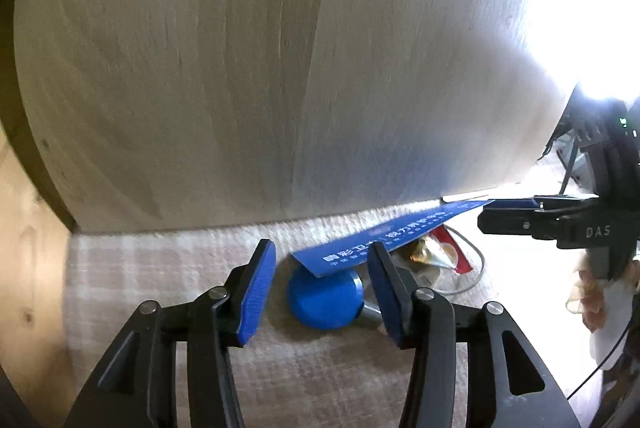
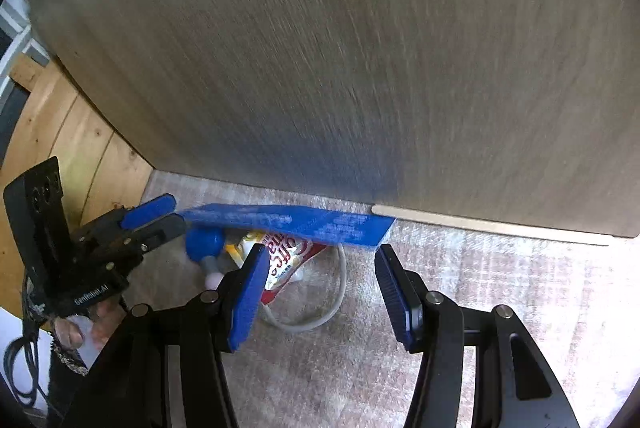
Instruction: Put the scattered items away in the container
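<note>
Two tools work here: my left tool (image 1: 320,292) gapes around the round blue knobbed object (image 1: 324,302); my right tool (image 2: 320,292) gapes at six o'clock below the flat blue card (image 2: 288,220). I'd close squarely.

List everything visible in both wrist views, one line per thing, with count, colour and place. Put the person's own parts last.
Card: one, blue with white print, tilted over the pile near the wall.
Knob: one, blue and round with a grey stem, under the card's edge, between the left gripper's fingers.
Packet: one, red and white, printed, under the card.
Cable: one, pale grey loop, on the cloth beside the packet.
Stick: one, pale wood, flat along the foot of the wall.
Cloth: one, beige checked, under everything.
Wall: one, grey-brown wood grain, behind the pile.
Left gripper: one, black with blue pads, open.
Right gripper: one, black with blue pads, open.
</note>
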A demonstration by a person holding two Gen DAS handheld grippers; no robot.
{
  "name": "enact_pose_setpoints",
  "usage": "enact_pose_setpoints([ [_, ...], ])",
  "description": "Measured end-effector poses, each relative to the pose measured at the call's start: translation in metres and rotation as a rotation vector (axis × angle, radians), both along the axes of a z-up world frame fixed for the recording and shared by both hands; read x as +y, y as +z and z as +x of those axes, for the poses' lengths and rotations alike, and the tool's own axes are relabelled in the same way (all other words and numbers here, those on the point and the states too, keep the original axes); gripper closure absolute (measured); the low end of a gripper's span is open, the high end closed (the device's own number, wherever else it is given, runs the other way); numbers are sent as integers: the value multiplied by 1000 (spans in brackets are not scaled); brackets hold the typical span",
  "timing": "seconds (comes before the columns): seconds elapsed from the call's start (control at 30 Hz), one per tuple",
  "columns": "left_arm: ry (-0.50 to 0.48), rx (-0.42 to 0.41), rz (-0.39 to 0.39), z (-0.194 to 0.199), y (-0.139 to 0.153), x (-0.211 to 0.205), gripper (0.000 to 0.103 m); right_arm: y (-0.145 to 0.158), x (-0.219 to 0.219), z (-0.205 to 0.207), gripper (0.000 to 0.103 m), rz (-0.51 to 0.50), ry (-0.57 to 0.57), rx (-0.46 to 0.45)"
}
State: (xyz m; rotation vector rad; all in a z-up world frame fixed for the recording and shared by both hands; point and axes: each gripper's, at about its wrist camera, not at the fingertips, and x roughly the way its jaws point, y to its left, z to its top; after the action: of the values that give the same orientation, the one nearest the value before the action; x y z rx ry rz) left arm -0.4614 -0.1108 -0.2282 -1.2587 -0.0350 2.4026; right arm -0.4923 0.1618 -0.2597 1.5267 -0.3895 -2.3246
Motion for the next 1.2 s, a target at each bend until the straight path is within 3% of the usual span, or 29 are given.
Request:
enact_pose_setpoints([
  [0.1,-18,27,17,-4,9,7,49,9,3,-1,52,-9,-12,22],
  [0.27,-43,-25,0,-22,-5,28,49,7,-1,-12,52,11,-27,0],
  [0.47,-159,-40,-23,-6,-11,48,49,13,9,7,52,-95,2,-38],
  [0.53,-139,-13,-25,-4,-8,45,49,17,19,17,52,-123,-20,-29],
  [0.73,-42,-69,-50,-38,-24,50,49,11,23,-3,52,-64,-60,-35],
  [1.0,-51,-137,-102,-51,-63,77,49,-13,-18,-29,53,28,-36,-44],
  [1.2,-93,-150,-64,-40,-71,90,56,-25,-45,-35,64,75,13,-68],
])
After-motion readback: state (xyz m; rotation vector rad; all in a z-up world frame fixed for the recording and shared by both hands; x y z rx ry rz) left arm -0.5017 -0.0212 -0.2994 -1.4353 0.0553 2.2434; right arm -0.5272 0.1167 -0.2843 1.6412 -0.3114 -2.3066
